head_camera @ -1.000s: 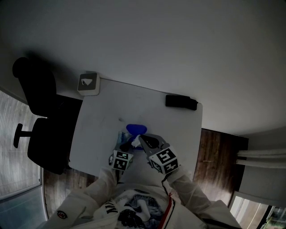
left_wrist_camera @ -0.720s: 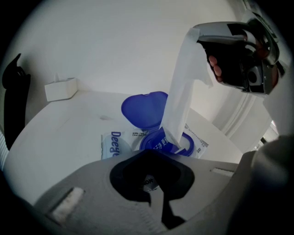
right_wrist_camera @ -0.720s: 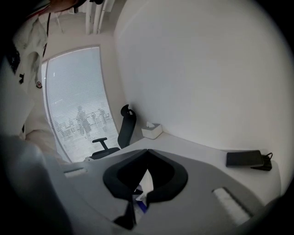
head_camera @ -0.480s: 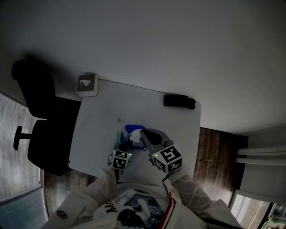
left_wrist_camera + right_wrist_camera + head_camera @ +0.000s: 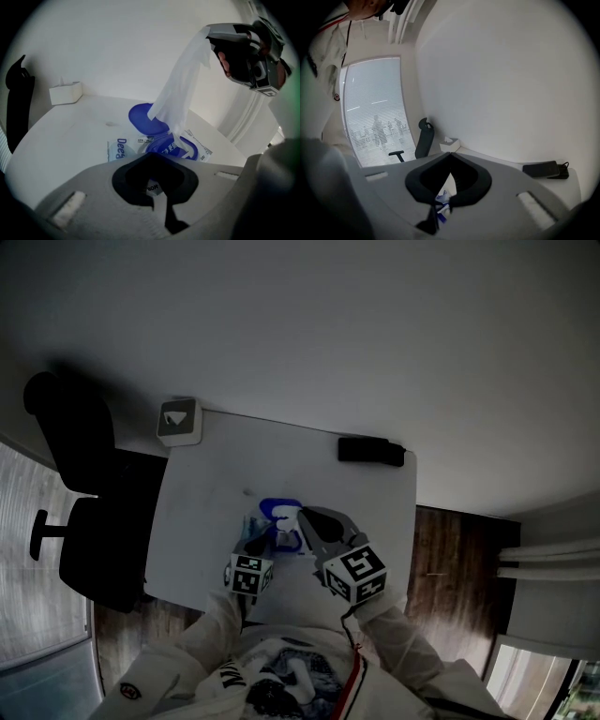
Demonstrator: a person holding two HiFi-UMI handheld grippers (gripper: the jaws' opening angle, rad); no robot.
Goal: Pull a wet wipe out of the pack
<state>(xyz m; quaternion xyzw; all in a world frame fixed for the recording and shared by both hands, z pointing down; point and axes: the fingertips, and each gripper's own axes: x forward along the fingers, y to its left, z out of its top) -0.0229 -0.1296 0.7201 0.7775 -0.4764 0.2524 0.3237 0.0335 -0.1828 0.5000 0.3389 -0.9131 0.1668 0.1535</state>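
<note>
My right gripper (image 5: 209, 33) is clamped shut on the top corner of the wet wipe (image 5: 180, 89), high above and to the right of the wet-wipe pack (image 5: 123, 149). The pack lies flat on the white table (image 5: 56, 140), with its blue flip lid (image 5: 140, 119) open on the far side from me. The wipe hangs as one long sheet. Its long axis climbs steeply from the pack's opening and leans toward the right gripper, while its lower end is bunched in the opening, so I judge it isn't free yet. My left gripper (image 5: 161, 211) sits low at the pack's near edge, just beside the opening, with its jaws together. I can't tell whether it pinches the film or only presses on it. The right gripper is the only one on the wipe, so I reckon the pull should follow the sheet's own line, up and away from the opening, with the left anchoring the pack underneath.
</note>
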